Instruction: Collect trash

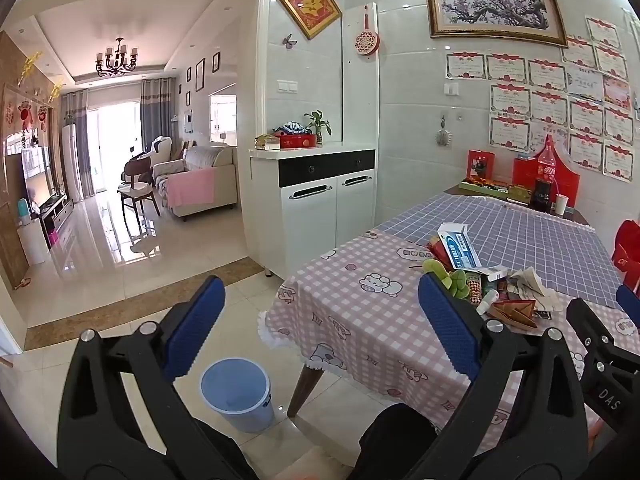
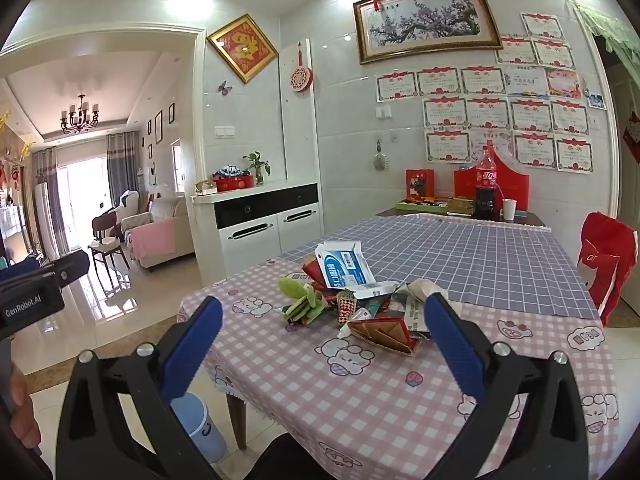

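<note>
- Left wrist view: the left gripper (image 1: 320, 320) is spread wide with nothing between its blue pads (image 1: 196, 322); it hangs over the floor at the table's near-left corner.
- Below it, between the fingers, a pale blue bin (image 1: 238, 394) stands upright on the tiled floor (image 1: 132, 288), just beside the table leg (image 1: 306, 386); it looks empty inside.
- The right-hand pad overlaps the edge of the pink checked cloth (image 1: 360, 320); the right gripper shows at the frame's right edge.
- Right wrist view: the right gripper (image 2: 324, 340) is also spread wide and holds nothing; it hovers over the near edge of the table (image 2: 360, 400), aimed at the trash.
- The trash pile (image 2: 360, 304) lies on the pink cloth near its seam with the blue checked cloth (image 2: 480, 256); it is apart from both grippers.
- In the pile: an opened white-and-blue box (image 2: 346, 266) on top at the back; a green crumpled piece (image 2: 300, 298) at the left; a red-and-brown folded carton (image 2: 386, 334) at the front; crumpled paper (image 2: 416, 300) at the right, just behind the right pad.
- Far end of the table: a cola bottle (image 2: 486, 184) upright, a white cup (image 2: 509, 209) just beside it, red boxes (image 2: 464, 186) behind.
- A white cabinet (image 2: 264, 224) stands against the wall left of the table; a red-covered chair (image 2: 608, 256) sits at the table's right side.
</note>
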